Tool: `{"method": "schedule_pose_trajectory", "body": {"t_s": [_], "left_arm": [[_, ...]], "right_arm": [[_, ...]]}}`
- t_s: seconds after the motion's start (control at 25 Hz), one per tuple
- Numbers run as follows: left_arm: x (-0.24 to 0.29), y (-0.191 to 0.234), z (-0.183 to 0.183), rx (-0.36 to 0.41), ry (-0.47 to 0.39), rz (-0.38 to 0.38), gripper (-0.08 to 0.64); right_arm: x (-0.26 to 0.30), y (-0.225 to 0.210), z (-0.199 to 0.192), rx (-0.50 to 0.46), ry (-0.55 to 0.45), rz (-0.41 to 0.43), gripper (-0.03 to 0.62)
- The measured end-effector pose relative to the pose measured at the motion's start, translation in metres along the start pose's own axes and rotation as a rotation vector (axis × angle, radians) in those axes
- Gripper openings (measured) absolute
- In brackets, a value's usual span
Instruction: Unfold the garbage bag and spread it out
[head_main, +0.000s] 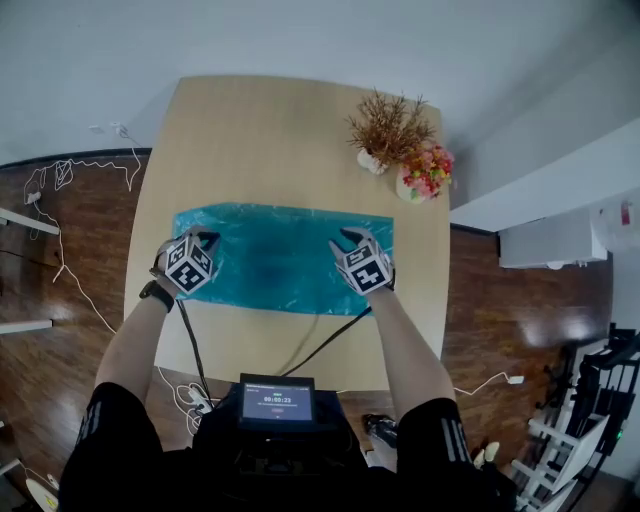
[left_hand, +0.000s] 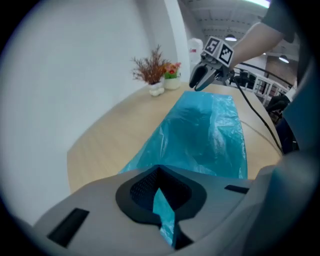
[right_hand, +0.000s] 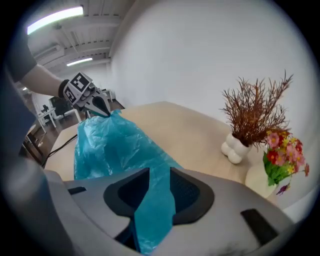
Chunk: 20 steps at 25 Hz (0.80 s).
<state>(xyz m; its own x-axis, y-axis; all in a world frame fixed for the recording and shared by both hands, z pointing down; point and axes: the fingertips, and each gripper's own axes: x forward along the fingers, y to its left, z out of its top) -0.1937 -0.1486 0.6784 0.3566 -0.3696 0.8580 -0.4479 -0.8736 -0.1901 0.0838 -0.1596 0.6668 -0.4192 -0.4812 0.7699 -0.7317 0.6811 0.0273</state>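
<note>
On the table the bag lies unfolded. The left gripper and right gripper pinch its ends. Only smoothing seems left.

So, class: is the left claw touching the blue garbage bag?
Touching. The left gripper view shows the left claw pinching a fold of the garbage bag.

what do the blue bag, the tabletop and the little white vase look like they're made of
Blue bag: thin plastic film, glossy and slightly translucent; it crinkles and shows bright highlights.
Tabletop: pale wood or wood-look laminate with a matte finish; the grain is faint, so I can't tell which.
White vase: probably glazed ceramic, with smooth rounded lobes, though plastic is possible.
</note>
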Motion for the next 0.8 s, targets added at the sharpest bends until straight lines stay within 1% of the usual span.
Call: {"method": "schedule_pose_trajectory", "body": {"t_s": [0.08,0.2,0.4,0.48,0.52,0.6,0.68,0.8], "left_arm": [[-0.014,-0.011,0.010,0.060,-0.053,0.034,0.002],[-0.033,-0.028,0.020,0.137,-0.121,0.084,0.002],[-0.060,-0.051,0.033,0.240,-0.204,0.145,0.001],[-0.072,-0.059,0.039,0.257,-0.228,0.165,0.001],[-0.079,-0.062,0.042,0.257,-0.239,0.175,0.001],[-0.089,-0.068,0.045,0.265,-0.252,0.189,0.001],[-0.093,-0.074,0.042,0.279,-0.257,0.191,0.001],[-0.095,-0.077,0.039,0.273,-0.264,0.190,0.001]], "right_arm": [[-0.004,0.005,0.013,-0.041,-0.025,0.007,0.157],[-0.007,0.021,0.033,-0.134,-0.051,0.042,0.177],[-0.003,0.055,0.057,-0.339,-0.069,0.099,0.191],[0.002,0.069,0.059,-0.440,-0.054,0.118,0.192],[0.004,0.076,0.059,-0.489,-0.040,0.127,0.211],[0.008,0.088,0.057,-0.567,-0.007,0.153,0.212],[0.012,0.099,0.052,-0.611,0.028,0.184,0.212],[0.016,0.110,0.042,-0.640,0.065,0.225,0.208]]}}
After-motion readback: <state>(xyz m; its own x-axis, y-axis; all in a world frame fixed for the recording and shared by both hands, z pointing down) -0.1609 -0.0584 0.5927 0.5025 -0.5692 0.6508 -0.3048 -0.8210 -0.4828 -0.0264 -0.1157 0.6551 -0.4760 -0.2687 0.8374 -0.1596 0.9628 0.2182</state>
